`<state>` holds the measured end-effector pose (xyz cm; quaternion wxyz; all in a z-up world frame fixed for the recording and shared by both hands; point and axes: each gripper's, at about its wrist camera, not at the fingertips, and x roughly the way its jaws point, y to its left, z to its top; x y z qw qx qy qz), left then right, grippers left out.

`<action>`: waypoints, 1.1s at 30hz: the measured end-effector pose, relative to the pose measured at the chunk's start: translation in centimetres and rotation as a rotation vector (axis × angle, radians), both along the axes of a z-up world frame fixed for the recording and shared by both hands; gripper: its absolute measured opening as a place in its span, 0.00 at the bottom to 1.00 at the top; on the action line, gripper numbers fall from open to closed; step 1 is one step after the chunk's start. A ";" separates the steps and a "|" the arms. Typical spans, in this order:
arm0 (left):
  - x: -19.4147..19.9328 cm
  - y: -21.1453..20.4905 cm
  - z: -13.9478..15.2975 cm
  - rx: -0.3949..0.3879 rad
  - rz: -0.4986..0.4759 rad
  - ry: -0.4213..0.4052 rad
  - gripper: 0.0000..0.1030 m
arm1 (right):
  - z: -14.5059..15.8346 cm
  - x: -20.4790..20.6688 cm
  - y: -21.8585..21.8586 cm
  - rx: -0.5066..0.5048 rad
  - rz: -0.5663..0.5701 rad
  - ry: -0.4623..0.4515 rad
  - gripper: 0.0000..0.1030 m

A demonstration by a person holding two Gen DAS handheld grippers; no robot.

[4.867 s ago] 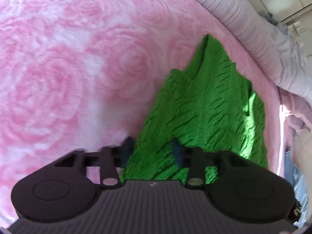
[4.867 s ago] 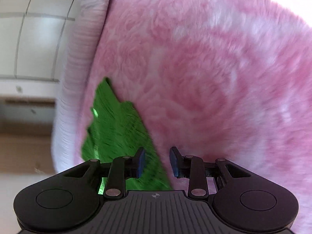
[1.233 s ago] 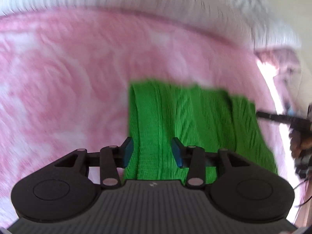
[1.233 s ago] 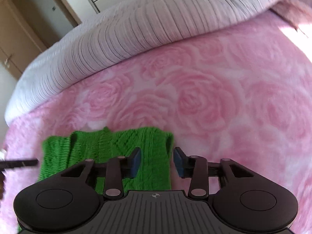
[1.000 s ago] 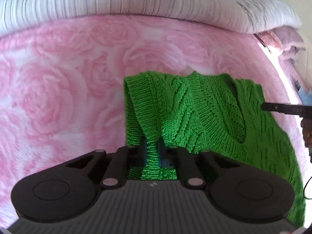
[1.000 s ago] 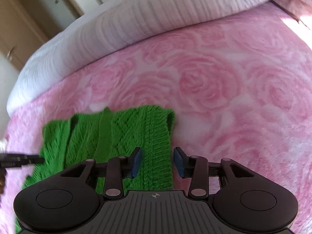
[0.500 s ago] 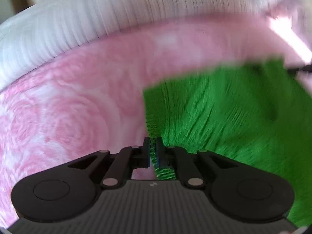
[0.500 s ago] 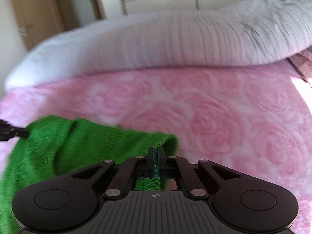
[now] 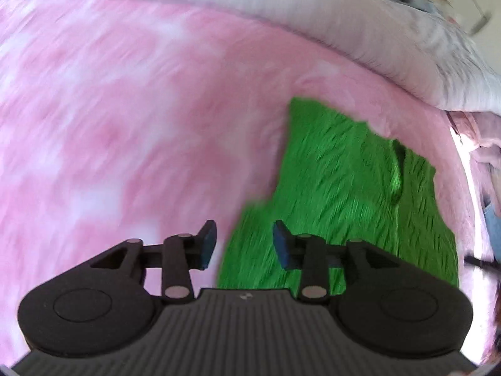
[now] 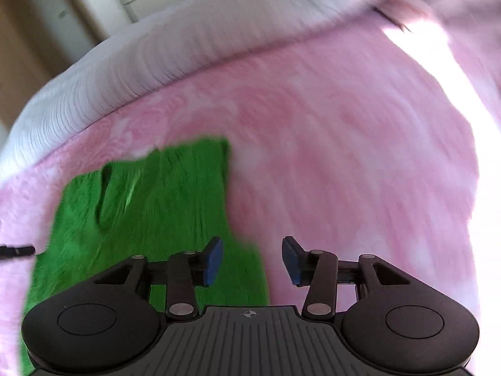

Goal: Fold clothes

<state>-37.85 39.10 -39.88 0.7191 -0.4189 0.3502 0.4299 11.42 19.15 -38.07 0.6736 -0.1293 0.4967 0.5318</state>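
A green knitted vest [image 9: 350, 188] lies flat on the pink rose-patterned blanket [image 9: 125, 125]. It also shows in the right wrist view [image 10: 150, 206]. My left gripper [image 9: 244, 244] is open and empty, above the vest's left edge. My right gripper [image 10: 252, 260] is open and empty, above the vest's right edge, with the blanket [image 10: 344, 156] beyond. Both views are blurred by motion.
A white ribbed pillow or duvet roll [image 9: 281, 6] lies along the far side of the blanket, also in the right wrist view [image 10: 156, 50]. A wardrobe and door [image 10: 62, 6] stand behind. A thin black part of the other tool [image 10: 15, 250] shows at the left.
Half a second ago both grippers were shut on the vest's edges and held it up. Now both are open and the vest lies on the blanket. Both grippers have pulled back.
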 end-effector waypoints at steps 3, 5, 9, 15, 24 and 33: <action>-1.0 -2.6 -0.9 -0.049 0.014 0.016 0.42 | -0.6 0.1 -5.6 -0.027 -0.109 0.116 0.45; -0.4 -3.5 -1.4 -0.050 -0.008 0.014 0.39 | -1.6 -0.1 -8.3 -0.002 -0.205 0.208 0.45; 1.3 -4.6 -1.5 0.002 -0.084 -0.001 0.04 | -3.0 -0.8 -11.6 0.061 -0.352 0.371 0.45; -3.9 -4.6 -0.8 0.019 0.013 -0.045 0.07 | 1.0 -7.0 -8.2 0.083 -0.039 0.143 0.04; -6.9 -9.8 -1.8 -0.114 0.077 -0.064 0.32 | 1.2 -7.5 -11.9 -0.019 -0.161 0.127 0.47; -10.9 -20.0 -2.9 -0.334 0.250 -0.205 0.41 | 0.1 -7.8 -23.1 -0.116 -0.313 0.504 0.53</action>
